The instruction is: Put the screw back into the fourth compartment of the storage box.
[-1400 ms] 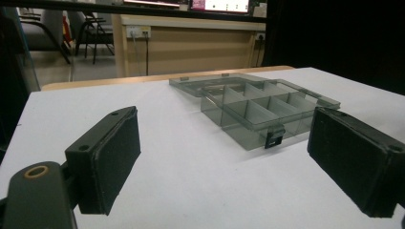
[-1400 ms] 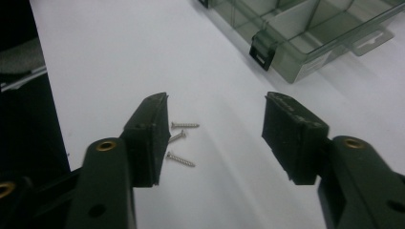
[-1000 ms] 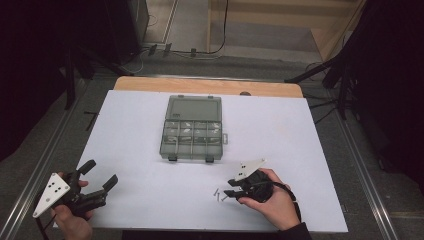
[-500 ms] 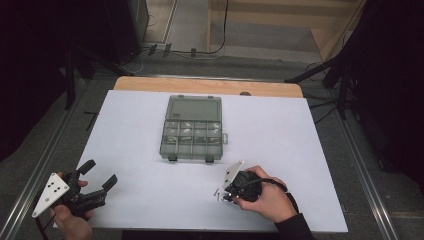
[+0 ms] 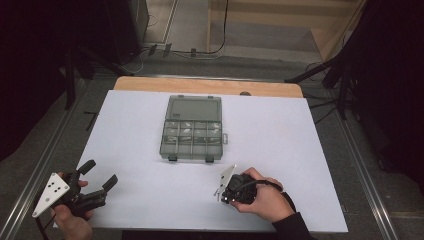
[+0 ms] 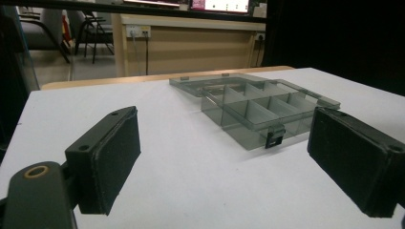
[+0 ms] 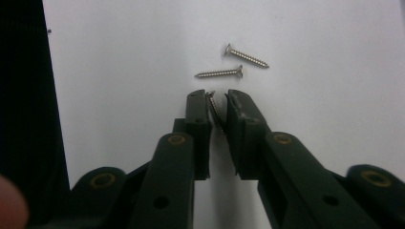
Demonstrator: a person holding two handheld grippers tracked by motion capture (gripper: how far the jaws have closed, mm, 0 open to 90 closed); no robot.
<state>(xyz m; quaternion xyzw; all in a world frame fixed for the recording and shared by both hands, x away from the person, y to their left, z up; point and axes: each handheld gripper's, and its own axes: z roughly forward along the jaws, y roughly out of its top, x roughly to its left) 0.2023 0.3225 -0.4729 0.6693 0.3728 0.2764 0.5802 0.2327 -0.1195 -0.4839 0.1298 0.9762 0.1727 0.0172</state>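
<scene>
Right gripper view: right gripper (image 7: 217, 102) jaws just closing, apparently pinching one screw (image 7: 215, 109); lift straight, clear of two loose screws (image 7: 219, 73). Left gripper (image 6: 229, 157) wide open, idle

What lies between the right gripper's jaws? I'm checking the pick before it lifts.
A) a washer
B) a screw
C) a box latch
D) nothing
B: in the right gripper view a screw stands between the jaws of the right gripper, which have just been closing on it; two more screws lie loose on the table beyond.
</scene>
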